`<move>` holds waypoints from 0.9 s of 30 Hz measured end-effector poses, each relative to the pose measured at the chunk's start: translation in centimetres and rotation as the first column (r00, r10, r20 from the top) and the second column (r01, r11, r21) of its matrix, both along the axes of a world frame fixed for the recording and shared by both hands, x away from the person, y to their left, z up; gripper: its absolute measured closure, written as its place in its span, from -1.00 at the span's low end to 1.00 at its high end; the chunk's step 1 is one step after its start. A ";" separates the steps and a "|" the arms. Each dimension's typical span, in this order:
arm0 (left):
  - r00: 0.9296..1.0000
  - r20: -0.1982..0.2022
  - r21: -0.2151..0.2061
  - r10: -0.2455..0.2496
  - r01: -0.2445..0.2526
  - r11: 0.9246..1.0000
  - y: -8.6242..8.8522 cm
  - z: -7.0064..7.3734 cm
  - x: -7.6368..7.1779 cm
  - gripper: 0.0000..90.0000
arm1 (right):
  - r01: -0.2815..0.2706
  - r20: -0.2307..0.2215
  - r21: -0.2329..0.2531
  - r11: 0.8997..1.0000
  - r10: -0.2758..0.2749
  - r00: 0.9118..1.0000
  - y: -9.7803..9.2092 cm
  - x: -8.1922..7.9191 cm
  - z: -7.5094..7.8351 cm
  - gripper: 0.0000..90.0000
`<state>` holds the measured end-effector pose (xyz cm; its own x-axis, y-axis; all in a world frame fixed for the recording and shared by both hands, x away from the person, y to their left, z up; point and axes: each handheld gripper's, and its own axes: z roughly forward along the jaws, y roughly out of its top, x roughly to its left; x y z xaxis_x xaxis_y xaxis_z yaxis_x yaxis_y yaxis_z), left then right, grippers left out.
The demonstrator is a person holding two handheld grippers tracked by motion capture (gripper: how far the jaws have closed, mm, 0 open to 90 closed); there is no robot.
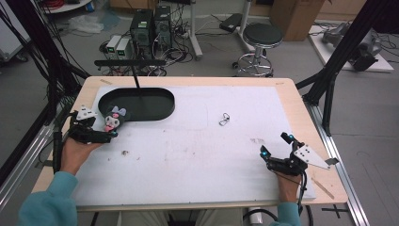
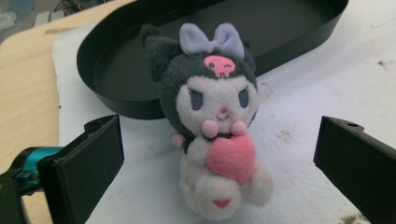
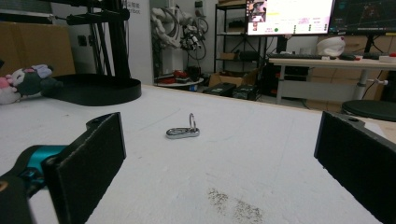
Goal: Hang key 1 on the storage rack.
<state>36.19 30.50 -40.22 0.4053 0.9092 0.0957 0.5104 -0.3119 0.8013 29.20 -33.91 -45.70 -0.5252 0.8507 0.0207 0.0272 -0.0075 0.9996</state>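
Note:
A small plush toy (image 2: 212, 126) with a dark hood, lilac bow and pink heart lies on the white mat just in front of a black oval tray (image 2: 116, 70). My left gripper (image 2: 219, 163) is open, its jaws wide on either side of the toy without touching it. From above, the toy (image 1: 113, 118) rests at the tray's (image 1: 155, 101) near left rim, with the left gripper (image 1: 109, 129) beside it. My right gripper (image 1: 275, 145) is open near the table's right front. A metal carabiner with a ring (image 3: 183, 130) lies ahead of it (image 1: 224, 119).
The white mat (image 1: 188, 155) covers most of the wooden table (image 1: 301, 117). A black stand post (image 1: 134, 70) rises from the tray. Computers, cables and a stool (image 1: 261, 37) stand on the floor beyond the far edge. Faint dirt marks dot the mat.

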 end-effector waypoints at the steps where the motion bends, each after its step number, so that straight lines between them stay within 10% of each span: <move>1: 1.000 -0.024 0.008 0.005 -0.004 1.000 -0.1 -0.2 0.2 -0.96 | 0.000 0.000 0.000 1.000 0.000 1.000 0.0 0.0 0.0 -0.97; 27: 0.963 -0.271 0.088 0.018 0.006 0.996 -1.3 -0.9 2.7 -0.89 | -0.001 0.002 0.004 1.000 0.001 1.000 0.0 0.0 0.0 -0.97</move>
<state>38.84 29.24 -41.08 0.4214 0.9048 0.0619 0.7067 -0.3704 0.6027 29.21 -33.91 -45.71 -0.5259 0.8502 0.0234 0.0252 -0.0119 0.9996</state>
